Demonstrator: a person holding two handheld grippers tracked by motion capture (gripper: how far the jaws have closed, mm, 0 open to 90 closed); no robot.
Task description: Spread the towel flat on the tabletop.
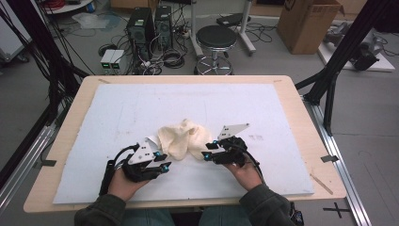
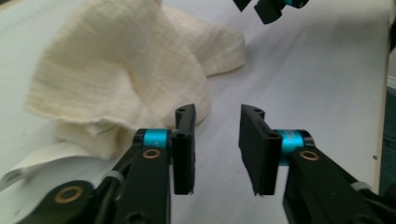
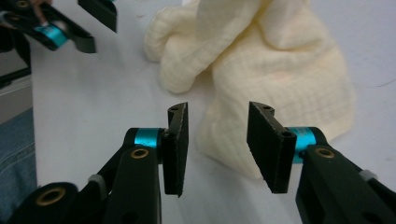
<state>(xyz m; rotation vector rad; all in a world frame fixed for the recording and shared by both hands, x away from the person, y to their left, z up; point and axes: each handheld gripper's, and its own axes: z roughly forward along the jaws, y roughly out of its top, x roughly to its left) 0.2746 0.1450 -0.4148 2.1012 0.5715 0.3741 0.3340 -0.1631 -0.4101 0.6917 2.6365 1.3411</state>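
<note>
Surface: white mat [image 1: 117,117] on my table [image 1: 301,122].
Cloth [image 1: 183,139]: crumpled, mid-mat, between my grippers.
Left gripper [image 2: 217,149]: jaws apart, nothing between, cloth just beside.
Right gripper [image 3: 219,147]: jaws apart, cloth edge just beyond them.

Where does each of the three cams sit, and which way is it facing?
High view: above the person's side, facing forward and down on the table; both forearms, left gripper, right gripper.
Left gripper view: rides that gripper, looks along its own open jaws at bare foam beside the cream cloth.
Right gripper view: looks along its own open jaws at the cloth's near edge.
Shared: the cloth; each gripper view also catches the other gripper's tips.
</note>
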